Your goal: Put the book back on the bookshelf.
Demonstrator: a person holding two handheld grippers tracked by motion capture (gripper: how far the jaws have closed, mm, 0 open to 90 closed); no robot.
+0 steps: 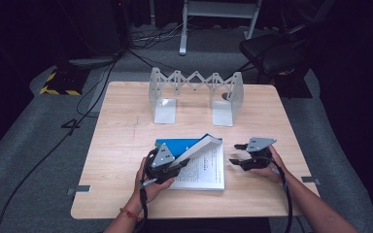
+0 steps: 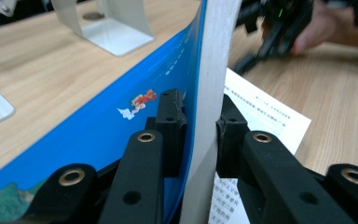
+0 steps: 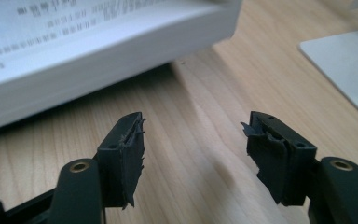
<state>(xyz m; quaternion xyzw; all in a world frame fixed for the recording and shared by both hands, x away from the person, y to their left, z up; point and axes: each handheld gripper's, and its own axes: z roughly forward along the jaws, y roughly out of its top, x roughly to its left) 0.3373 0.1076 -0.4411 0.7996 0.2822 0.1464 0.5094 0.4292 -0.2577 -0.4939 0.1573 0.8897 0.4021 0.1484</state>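
We see a pale wooden table point(image 1: 126, 145) on grey carpet point(image 1: 39, 160) in a dark room, a white metal expanding bookend rack point(image 1: 194, 92) at upper centre. At lower centre, our left gripper point(image 2: 200, 126) clamps the blue-covered open book point(image 1: 199, 165)'s lifted part; our right gripper point(image 3: 193, 140) gapes empty just right of it.

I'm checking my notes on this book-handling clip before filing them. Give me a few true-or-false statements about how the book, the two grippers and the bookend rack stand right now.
1. The left gripper is shut on a raised part of the book, its blue cover and some pages. True.
2. The right gripper holds the book's right edge. False: its jaws are open with nothing between them, and it hovers over the table to the right of the book.
3. The book stands upright in the bookend rack. False: it lies open on the table in front of the rack.
4. The rack sits at the far side of the table with nothing in it. True.
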